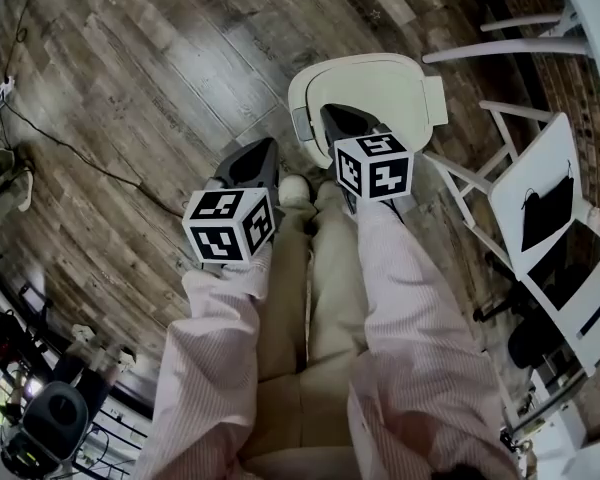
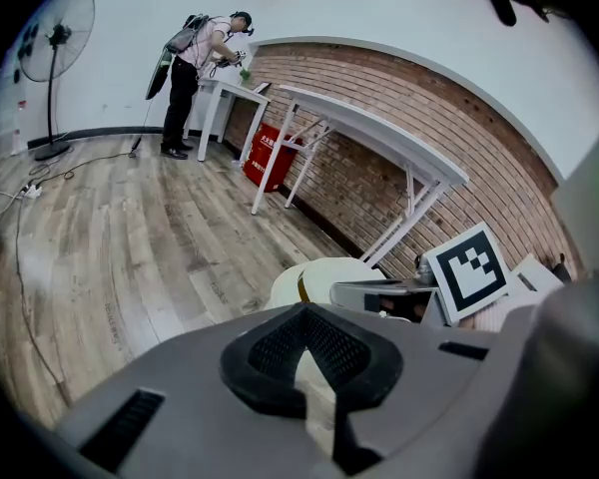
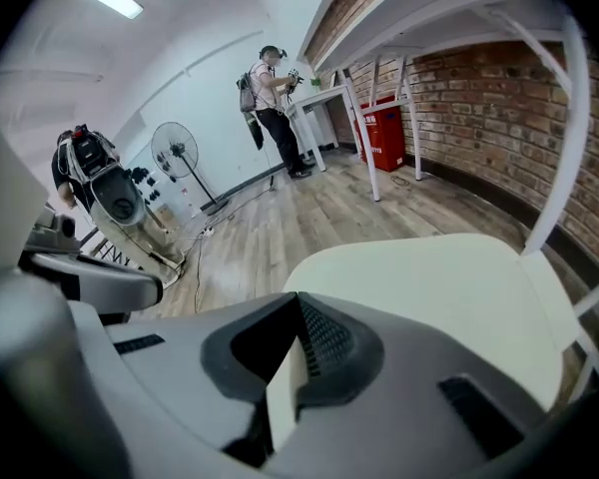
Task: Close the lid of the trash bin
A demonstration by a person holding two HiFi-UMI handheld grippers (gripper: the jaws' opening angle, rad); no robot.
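Note:
The trash bin (image 1: pixel 375 83) stands on the wooden floor in front of my feet, and its cream lid (image 3: pixel 434 302) lies flat over it. My right gripper (image 1: pixel 340 118) hangs over the lid's near edge, pointing down at it with its jaws shut and nothing between them. I cannot tell whether it touches the lid. My left gripper (image 1: pixel 260 156) is to the left of the bin above the floor, also shut and empty. In the left gripper view the bin (image 2: pixel 324 277) lies just ahead, with the right gripper's marker cube (image 2: pixel 469 272) beside it.
White table frames (image 1: pixel 500 128) and a white panel with a black bag (image 1: pixel 547 213) stand close on the bin's right. A cable (image 1: pixel 80 153) runs across the floor at left. Farther off are a red bin (image 2: pixel 275 156), a standing fan (image 2: pixel 55 38) and a person (image 2: pixel 195 58) at a table.

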